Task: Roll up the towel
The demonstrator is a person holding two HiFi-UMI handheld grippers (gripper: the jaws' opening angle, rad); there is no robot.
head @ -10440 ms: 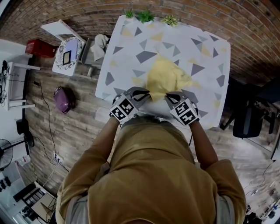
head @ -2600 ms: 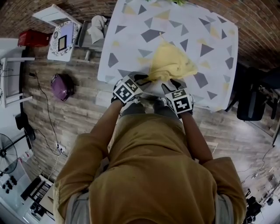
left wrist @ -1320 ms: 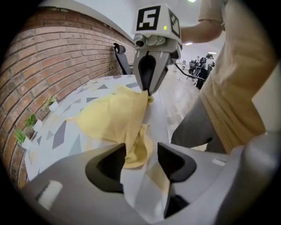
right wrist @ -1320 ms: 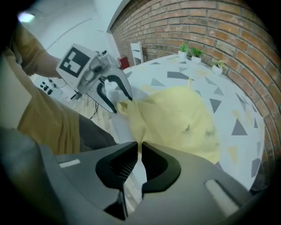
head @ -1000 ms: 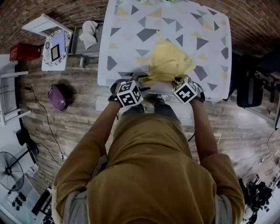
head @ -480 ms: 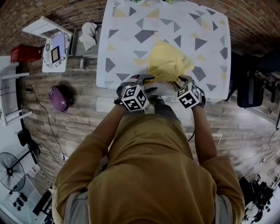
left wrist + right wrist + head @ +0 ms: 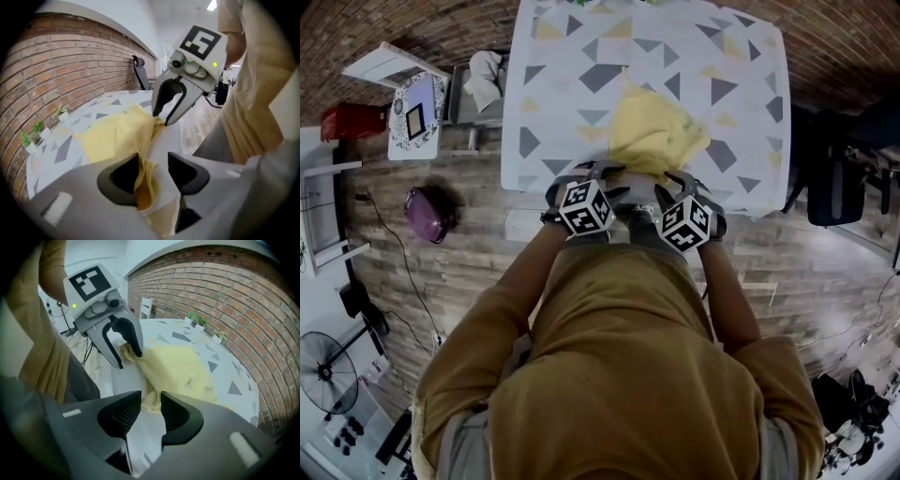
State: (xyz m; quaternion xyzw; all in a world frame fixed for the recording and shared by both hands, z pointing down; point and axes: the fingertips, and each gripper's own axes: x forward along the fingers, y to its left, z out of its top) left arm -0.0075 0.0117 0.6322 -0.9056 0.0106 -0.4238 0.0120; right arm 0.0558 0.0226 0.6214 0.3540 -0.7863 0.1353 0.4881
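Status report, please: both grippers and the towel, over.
Left gripper just closing, towel fold between fingers, not pinched. Right gripper just opened, towel edge at fingers. Towel bunched near table edge, not rolled. Nothing blocking.

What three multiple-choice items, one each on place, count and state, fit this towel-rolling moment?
1. Relative to the plants, the towel lies:
A. against them
B. apart from them, toward the table's near edge
C. under them

2. The plants number:
A. one
B. three
C. five

3. The towel is:
A. rolled tight
B. spread flat
C. bunched, unrolled

Answers:
1 B: the right gripper view shows bare table between the towel and the plants.
2 B: three small pots stand in a row at the far edge.
3 C: the towel lies in loose folds, with no roll formed.
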